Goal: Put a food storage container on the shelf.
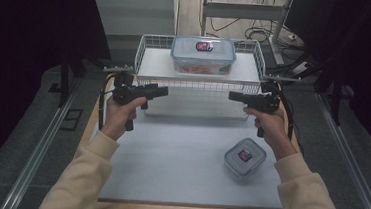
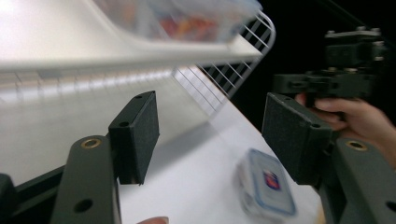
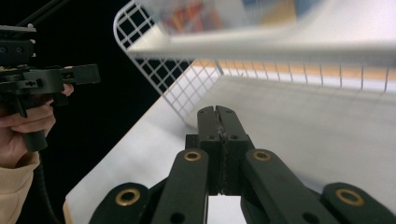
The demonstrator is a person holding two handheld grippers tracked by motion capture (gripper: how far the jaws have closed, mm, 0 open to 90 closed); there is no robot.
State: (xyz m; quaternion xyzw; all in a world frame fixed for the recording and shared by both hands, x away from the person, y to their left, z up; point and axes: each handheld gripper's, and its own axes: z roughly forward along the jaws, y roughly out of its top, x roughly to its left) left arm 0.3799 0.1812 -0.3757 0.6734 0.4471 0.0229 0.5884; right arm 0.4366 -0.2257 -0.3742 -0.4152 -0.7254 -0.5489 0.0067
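Above the white bench (image 1: 179, 154), both held level before a wire shelf (image 1: 149, 61): left claw (image 1: 162, 90) spread wide, right claw (image 1: 234, 96) pressed closed, empty. Near right, small lidded box (image 1: 245, 158); far, large box (image 1: 203, 55) on shelf. Risk: snagging the wire rim.

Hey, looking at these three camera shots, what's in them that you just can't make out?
- Large container on the wire shelf: contents blurred in both gripper views; reddish-orange, unidentifiable in the high view.
- Lid labels on it and the small container: too small to read.
- Space beneath the shelf: its back is hidden by the shelf deck in the high view.
- Left gripper jaws apart, right gripper jaws together; too small in the high view to confirm.
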